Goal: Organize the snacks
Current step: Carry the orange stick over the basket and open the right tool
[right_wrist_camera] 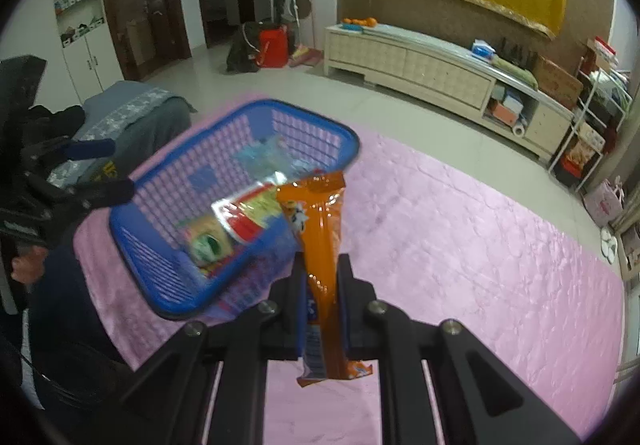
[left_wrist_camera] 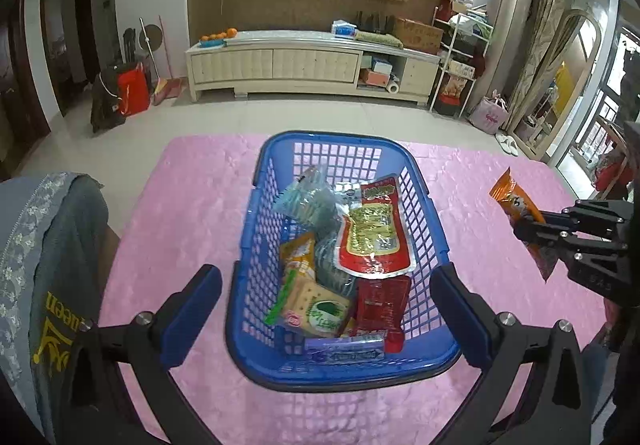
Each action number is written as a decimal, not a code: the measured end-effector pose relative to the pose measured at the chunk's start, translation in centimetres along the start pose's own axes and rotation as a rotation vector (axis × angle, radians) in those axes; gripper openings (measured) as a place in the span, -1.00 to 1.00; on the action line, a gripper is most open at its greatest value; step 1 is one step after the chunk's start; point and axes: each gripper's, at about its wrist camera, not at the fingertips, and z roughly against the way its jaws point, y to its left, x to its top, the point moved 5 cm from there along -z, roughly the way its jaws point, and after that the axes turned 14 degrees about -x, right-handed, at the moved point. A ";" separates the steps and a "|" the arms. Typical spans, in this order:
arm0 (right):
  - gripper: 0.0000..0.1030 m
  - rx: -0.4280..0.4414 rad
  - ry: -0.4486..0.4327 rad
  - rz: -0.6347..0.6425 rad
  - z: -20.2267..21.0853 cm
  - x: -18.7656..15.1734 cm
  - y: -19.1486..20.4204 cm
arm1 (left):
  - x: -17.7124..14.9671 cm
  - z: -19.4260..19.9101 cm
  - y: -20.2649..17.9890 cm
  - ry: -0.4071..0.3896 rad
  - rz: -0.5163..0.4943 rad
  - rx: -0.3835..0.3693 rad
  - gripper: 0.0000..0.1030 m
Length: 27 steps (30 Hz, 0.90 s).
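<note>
Sticking up btwn R fingers (right_wrist_camera: 320, 265): orange pkt (right_wrist_camera: 320, 213)

Black gripper frames, blue-padded fingers

Silver screws are seen on the left gripper (left_wrist_camera: 328, 309) and right gripper (right_wrist_camera: 320, 285); a dark sleeve (right_wrist_camera: 60, 285) is worn.

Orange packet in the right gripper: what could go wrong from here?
1. The right gripper pinches the orange packet across its narrow middle, both ends free; glossy film could slip or swing.
2. The basket is already crowded with snacks; a dropped packet might land on the big red pouch and slide.
3. The open left gripper straddles the basket's near rim and might nudge it.
</note>
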 end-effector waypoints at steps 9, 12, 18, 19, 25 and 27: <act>-0.68 0.043 -0.025 0.030 0.7 2.7 4.2 | -0.2 2.4 2.2 -0.040 0.013 0.016 1.00; -0.68 0.053 -0.022 0.025 0.5 3.2 5.4 | -0.4 2.9 3.2 -0.046 0.020 0.022 1.00; -0.68 0.093 0.028 -0.021 -1.4 4.4 8.3 | -0.8 3.2 5.1 -0.052 0.036 0.041 1.00; -0.68 0.084 0.040 -0.025 -1.8 4.4 8.7 | -0.8 3.2 5.4 -0.056 0.042 0.042 1.00; -0.68 0.107 0.116 -0.051 -4.3 4.1 11.2 | -1.4 2.6 6.6 -0.050 0.036 0.051 1.00; -0.68 0.119 0.128 -0.049 -4.9 4.1 11.9 | -1.6 2.4 6.9 -0.044 0.026 0.060 1.00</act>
